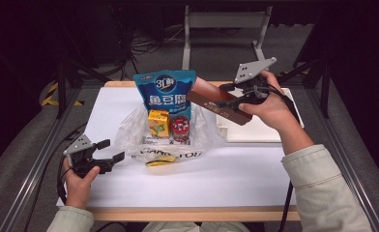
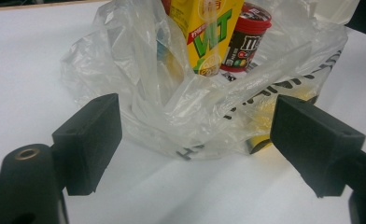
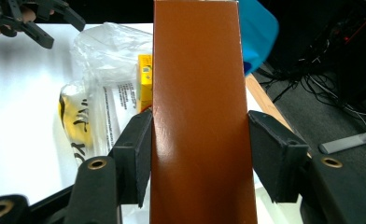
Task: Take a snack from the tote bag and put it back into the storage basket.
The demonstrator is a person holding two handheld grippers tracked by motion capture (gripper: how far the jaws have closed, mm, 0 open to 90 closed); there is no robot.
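The long brown box (image 1: 219,107) is clamped across its width between the jaws of the right gripper (image 1: 236,100), held in the air just right of the clear plastic bag (image 1: 129,130) with its blue pouch (image 1: 166,92), yellow carton (image 1: 158,123) and red cup (image 1: 180,128), while the left gripper (image 1: 111,151) rests wide open and empty on the white table (image 1: 202,179) at the bag's left side.

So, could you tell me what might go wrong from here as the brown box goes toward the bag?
1. The brown box sticks far out past the right gripper, so its front end could knock the upright blue pouch over.
2. The left gripper stands open beside the plastic bag without holding it, so the limp bag may slide or collapse when the box pushes in.
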